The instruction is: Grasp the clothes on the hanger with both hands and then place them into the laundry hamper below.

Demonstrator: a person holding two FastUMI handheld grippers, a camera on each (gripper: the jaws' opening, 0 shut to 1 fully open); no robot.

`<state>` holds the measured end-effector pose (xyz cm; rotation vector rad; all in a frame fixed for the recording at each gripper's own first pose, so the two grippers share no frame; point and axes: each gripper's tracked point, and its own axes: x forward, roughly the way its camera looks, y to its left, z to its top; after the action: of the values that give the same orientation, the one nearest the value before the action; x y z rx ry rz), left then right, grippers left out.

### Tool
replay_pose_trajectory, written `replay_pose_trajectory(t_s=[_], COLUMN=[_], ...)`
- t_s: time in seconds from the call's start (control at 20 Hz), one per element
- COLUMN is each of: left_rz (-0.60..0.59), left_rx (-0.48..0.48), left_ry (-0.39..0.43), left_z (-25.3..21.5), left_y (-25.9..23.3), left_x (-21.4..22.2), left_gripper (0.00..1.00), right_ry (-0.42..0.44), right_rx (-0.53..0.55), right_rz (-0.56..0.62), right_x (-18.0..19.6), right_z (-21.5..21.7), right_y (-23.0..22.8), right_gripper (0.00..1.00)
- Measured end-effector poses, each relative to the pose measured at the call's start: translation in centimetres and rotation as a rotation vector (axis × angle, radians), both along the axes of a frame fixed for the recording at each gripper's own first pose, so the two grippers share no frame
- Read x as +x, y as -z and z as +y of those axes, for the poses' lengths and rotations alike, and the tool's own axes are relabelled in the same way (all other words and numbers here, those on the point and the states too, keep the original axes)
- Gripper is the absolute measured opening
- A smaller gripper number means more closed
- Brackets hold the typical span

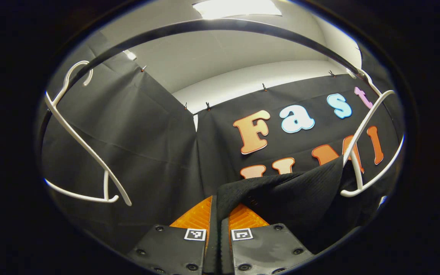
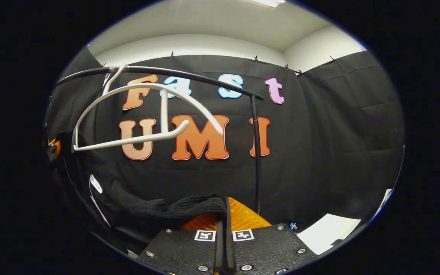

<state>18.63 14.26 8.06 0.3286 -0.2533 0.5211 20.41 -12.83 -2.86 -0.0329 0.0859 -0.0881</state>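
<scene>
Garment (image 1: 281,191), black and knitted, hangs below the clothes rail (image 1: 220,23), stretched between the two grippers. Left gripper (image 1: 220,214) is closed narrow, both fingers pinching a fold of the cloth, which drapes off toward a white hanger (image 1: 365,152) hooked at one end of the rail. A second white hanger (image 1: 86,145) hangs bare at the rail's other end. In the right gripper view, right gripper (image 2: 225,214) is likewise clamped on the garment's edge, beneath the rail and beside its upright post (image 2: 257,152). The white hanger (image 2: 147,114) there sits tilted, the garment below it and off its arms.
</scene>
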Motion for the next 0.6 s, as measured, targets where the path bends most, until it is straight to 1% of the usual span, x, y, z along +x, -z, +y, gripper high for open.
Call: replay_pose_trajectory(t_s=[0.15,0.3,0.45,0.6], left_rz=[0.024,0.074,0.138,0.218], left_rx=[-0.001,-0.035,-0.046,-0.051], left_ry=[-0.005,0.012,0.04,0.082], left_z=[0.7,0.4,-0.8,-3.2], left_y=[0.9,2.6,5.0,8.4], left_x=[-1.0,-2.2,-3.7,-5.2], left_gripper=[0.1,0.1,0.1,0.1], right_ry=[-0.027,-0.058,-0.099,-0.149], right_rx=[0.012,0.032,0.027,0.017], right_rz=[0.008,0.018,0.041,0.08], right_x=[-1.0,-2.2,-3.6,-4.9], right_z=[1.5,3.2,5.4,8.1], right_y=[0.3,0.7,2.0,4.1], right_gripper=[0.02,0.02,0.02,0.02])
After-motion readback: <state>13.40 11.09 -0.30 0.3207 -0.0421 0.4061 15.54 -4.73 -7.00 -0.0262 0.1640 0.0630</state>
